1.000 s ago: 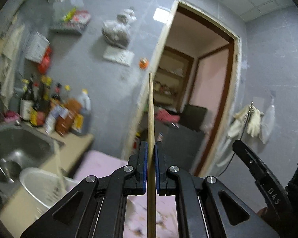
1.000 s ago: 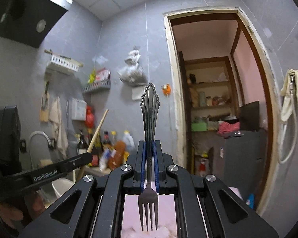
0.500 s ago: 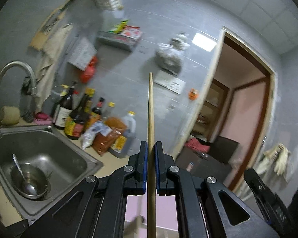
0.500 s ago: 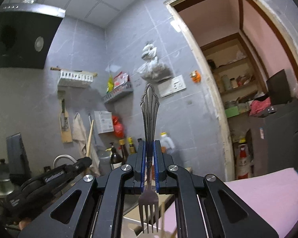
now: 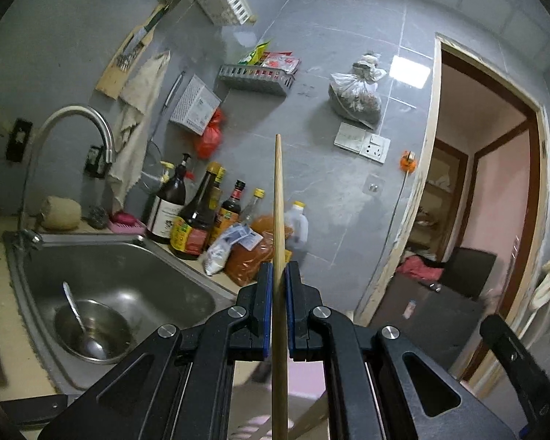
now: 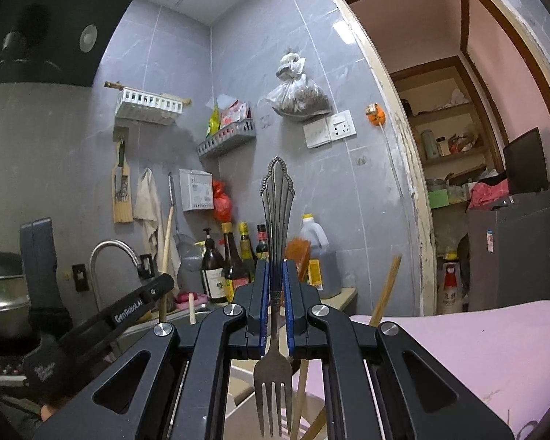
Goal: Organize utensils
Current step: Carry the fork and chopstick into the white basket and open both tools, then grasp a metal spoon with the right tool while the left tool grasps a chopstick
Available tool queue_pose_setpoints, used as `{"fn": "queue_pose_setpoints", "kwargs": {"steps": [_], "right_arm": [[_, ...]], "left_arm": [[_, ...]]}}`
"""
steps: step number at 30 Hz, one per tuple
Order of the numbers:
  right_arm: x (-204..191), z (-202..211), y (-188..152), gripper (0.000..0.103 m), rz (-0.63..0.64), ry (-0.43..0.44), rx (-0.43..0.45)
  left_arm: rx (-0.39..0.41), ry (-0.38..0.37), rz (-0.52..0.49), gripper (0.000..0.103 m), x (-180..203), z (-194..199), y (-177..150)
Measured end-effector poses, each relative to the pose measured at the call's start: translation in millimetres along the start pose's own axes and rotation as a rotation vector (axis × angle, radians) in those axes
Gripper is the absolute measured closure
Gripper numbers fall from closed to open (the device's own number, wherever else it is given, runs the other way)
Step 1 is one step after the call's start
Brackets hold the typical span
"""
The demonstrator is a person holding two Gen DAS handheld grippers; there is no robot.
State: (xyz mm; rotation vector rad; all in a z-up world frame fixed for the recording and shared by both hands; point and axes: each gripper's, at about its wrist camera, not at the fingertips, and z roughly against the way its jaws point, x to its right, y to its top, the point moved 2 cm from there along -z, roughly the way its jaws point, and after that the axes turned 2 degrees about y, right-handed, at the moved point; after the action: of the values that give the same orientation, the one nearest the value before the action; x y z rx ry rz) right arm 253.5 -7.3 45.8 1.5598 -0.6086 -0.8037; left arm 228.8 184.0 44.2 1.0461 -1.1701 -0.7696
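fork (image 6: pixel 275 242) is stiff, slippery metal; my right gripper (image 6: pixel 275 306) clamps its neck. left gripper (image 5: pixel 278 304) pinches a light, rigid chopstick (image 5: pixel 278 198) mid-shaft.

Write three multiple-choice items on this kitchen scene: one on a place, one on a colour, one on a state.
1. Where is the steel bowl?
A. in the sink
B. on the pink mat
C. on the wall shelf

2. What colour are the pads of the right tool?
A. red
B. blue
C. yellow

3. How does the right tool hold the fork?
A. tines toward the camera
B. tines away from the camera
C. lying sideways

Answers: 1 A, the bowl sits in the sink basin. 2 B, blue strips line both fingers. 3 A, the tines show nearest, the handle points out.
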Motion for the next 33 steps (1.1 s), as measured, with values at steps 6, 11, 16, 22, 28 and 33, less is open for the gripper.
{"fn": "queue_pose_setpoints", "kwargs": {"steps": [6, 11, 16, 22, 28, 33], "right_arm": [[-1.2, -1.9, -10.9, 0.097, 0.010, 0.002, -0.047], [1.5, 3.4, -12.7, 0.093, 0.017, 0.013, -0.090], [1.2, 11.3, -7.9, 0.084, 0.029, 0.021, -0.095], [0.5, 30.6, 12.6, 0.077, 0.061, 0.003, -0.059], [13.9, 62.1, 38.1, 0.052, 0.078, -0.069, -0.028], [28.8, 96.0, 58.0, 0.026, 0.112, -0.150, 0.009]], "left_arm": [[-0.034, 0.010, -0.086, 0.098, 12.5, 9.1, -19.0], [-0.117, -0.019, -0.105, 0.098, 12.2, 14.3, -26.1], [-0.234, -0.090, -0.084, 0.097, 11.9, 16.3, -26.7], [-0.269, -0.152, -0.059, 0.087, 18.4, 31.0, -10.5], [-0.266, -0.209, -0.058, 0.065, 42.4, 51.7, 6.6], [-0.236, -0.268, -0.083, 0.040, 74.0, 71.0, 14.3]]}}
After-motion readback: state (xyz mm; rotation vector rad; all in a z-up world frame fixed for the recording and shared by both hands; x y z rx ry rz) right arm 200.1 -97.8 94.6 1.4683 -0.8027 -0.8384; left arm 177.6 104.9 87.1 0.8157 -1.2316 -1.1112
